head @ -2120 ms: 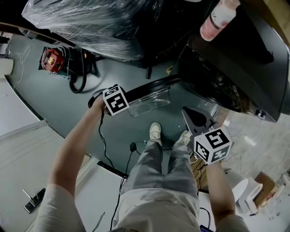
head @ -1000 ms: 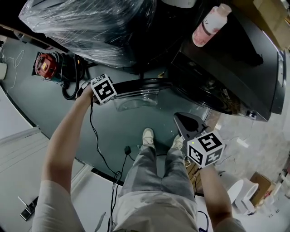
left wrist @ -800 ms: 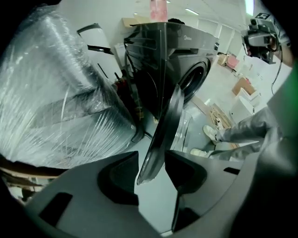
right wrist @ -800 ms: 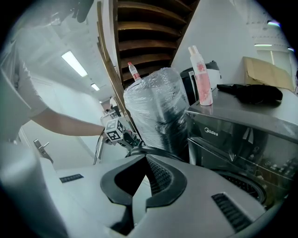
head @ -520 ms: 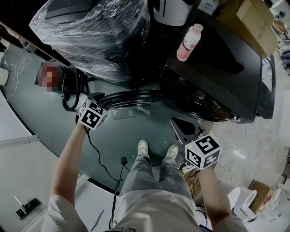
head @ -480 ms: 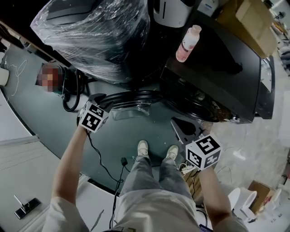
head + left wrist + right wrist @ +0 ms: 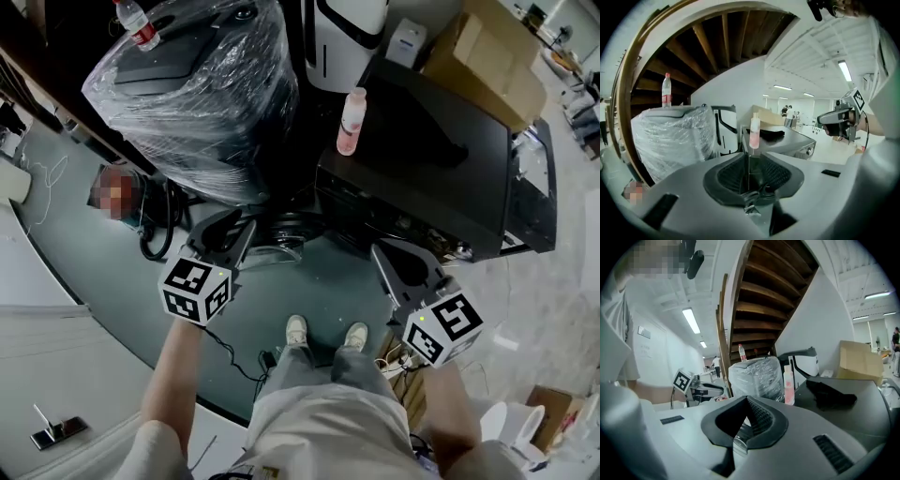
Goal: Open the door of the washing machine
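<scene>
- Two grippers, both off the work. The left gripper (image 7: 749,159) is unclenched and empty: its jaws stand a thin slit apart, have just been closing, and have nothing between them. The right gripper (image 7: 747,401) is clenched on nothing, pads met at the tips.
- The washing machine (image 7: 441,159) is the black box right of centre in the head view, with a pink bottle (image 7: 352,122) upright on its top.
- The door (image 7: 281,230) stands swung out from the machine's front, low down and just beyond the left gripper.
- Judgement: the door reads as already open, so the step in hand looks like drawing clear of it.
- To do that well, take the left gripper away on a line that does not cross the door's rim. A brush there could swing it back toward the front.
- The drum mouth is too dark to tell how far it is uncovered. It is worth a look before calling the task done.
- Edges: the door's rim juts into the standing strip, with the plastic-wrapped unit (image 7: 197,94) close on its far left side. A black hose (image 7: 155,225) lies by that unit's foot.
- A cable (image 7: 234,352) trails on the floor beside the shoes (image 7: 297,330) and could snag a step back.
- Open room: the green floor (image 7: 319,281) between shoes and machine is bare. The pale floor to the right is cluttered near the right gripper.
</scene>
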Demonstrator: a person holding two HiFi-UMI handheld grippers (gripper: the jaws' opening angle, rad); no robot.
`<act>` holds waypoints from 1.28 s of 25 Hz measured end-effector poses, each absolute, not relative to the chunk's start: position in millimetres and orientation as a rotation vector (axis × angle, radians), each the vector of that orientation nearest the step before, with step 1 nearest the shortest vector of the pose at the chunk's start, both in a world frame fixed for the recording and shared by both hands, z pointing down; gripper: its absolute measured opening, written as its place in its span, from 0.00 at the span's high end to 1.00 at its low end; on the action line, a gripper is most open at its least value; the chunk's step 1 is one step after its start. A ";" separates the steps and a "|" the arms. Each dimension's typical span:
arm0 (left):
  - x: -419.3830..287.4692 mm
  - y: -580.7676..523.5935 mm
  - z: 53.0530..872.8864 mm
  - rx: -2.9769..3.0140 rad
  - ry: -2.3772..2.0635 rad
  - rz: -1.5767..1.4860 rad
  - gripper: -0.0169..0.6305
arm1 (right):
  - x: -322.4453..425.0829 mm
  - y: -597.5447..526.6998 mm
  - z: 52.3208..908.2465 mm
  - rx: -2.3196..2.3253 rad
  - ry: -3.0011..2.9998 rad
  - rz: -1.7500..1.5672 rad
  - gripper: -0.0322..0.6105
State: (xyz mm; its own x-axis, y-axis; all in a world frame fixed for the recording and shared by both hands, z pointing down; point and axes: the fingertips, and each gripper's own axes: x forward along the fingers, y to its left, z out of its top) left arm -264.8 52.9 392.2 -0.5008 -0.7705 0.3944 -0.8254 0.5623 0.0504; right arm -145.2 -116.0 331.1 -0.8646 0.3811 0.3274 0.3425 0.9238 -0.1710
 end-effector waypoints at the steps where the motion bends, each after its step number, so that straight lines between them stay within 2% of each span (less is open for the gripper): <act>1: -261.2 47.7 376.2 1.311 -2.463 0.234 0.80 | -141.3 -121.1 319.3 -0.527 -2.747 0.145 0.91; 4: -245.6 32.4 335.0 1.351 -2.545 0.307 0.81 | -126.8 -134.0 287.2 -0.520 -2.809 0.109 0.91; 10: -208.3 -0.6 264.0 1.419 -2.657 0.254 0.84 | -98.2 -156.4 221.7 -0.521 -2.932 0.034 0.91; 17: -164.5 -39.2 212.6 1.494 -2.766 0.375 0.88 | -67.3 -184.6 164.8 -0.449 -3.071 -0.040 0.91; 22: -141.3 -60.9 184.0 1.527 -2.822 0.248 0.91 | -51.1 -192.6 149.2 -0.471 -3.104 -0.092 0.91; 32: -122.8 -83.3 165.3 1.518 -2.856 0.284 0.94 | -32.6 -208.3 146.2 -0.457 -3.113 -0.115 0.91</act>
State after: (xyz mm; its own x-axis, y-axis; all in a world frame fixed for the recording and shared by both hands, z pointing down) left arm -122.8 -83.3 165.3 -0.5587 -0.8293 -0.0111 -0.8109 0.5490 -0.2024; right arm -32.6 -208.3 146.2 -0.9578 0.2873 0.0037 0.2868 0.9552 0.0731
